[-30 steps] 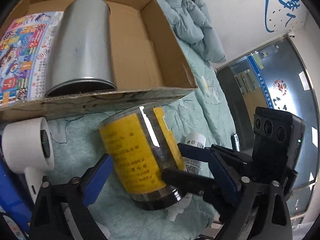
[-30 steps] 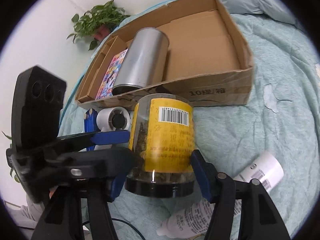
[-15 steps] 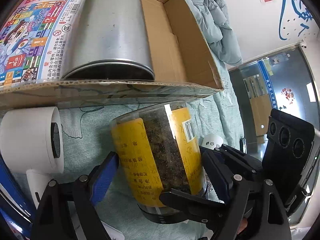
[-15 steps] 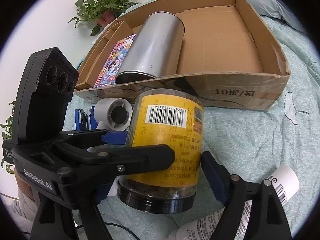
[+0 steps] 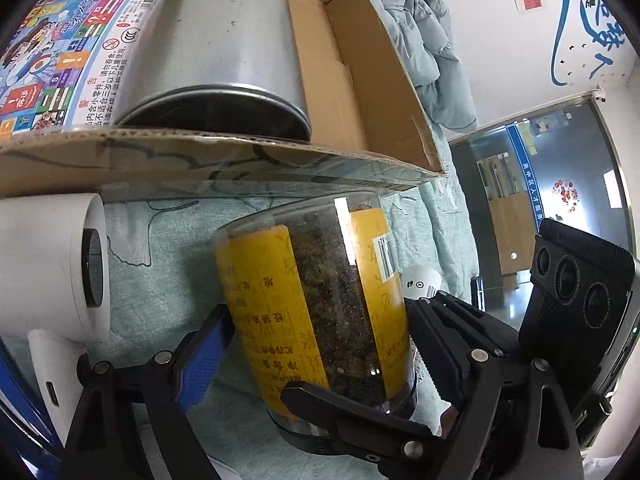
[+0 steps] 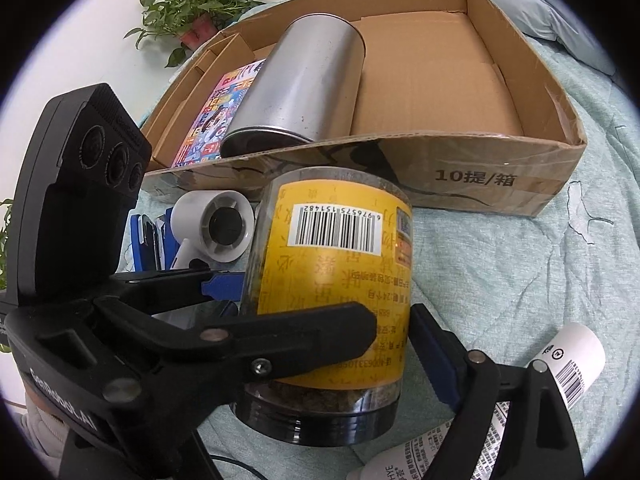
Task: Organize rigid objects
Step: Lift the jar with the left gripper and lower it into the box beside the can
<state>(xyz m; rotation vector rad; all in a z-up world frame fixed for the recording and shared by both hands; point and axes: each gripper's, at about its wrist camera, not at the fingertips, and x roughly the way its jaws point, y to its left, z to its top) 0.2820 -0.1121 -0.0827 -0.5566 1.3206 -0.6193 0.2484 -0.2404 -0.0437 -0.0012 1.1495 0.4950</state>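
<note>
Left wrist view: left gripper (image 5: 320, 344) jaws wide and opening, straddling the yellow-labelled clear jar (image 5: 320, 300) of dried dark material at lower centre, which stands lid-down on the pale green bedspread (image 5: 168, 248); blue pads at its sides, contact unclear. Right wrist view: right gripper (image 6: 336, 336) jaws also wide and opening around the same jar. Above the jar a cardboard box (image 6: 500, 176) holds a lying silver tin (image 6: 304, 88) and colourful game box (image 6: 212, 124); white hair dryer (image 6: 216, 228) centre left, white tube (image 6: 560, 372) lower right.

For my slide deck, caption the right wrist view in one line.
Both grippers flank a yellow-labelled jar standing lid-down on the bedspread, before a cardboard box.
</note>
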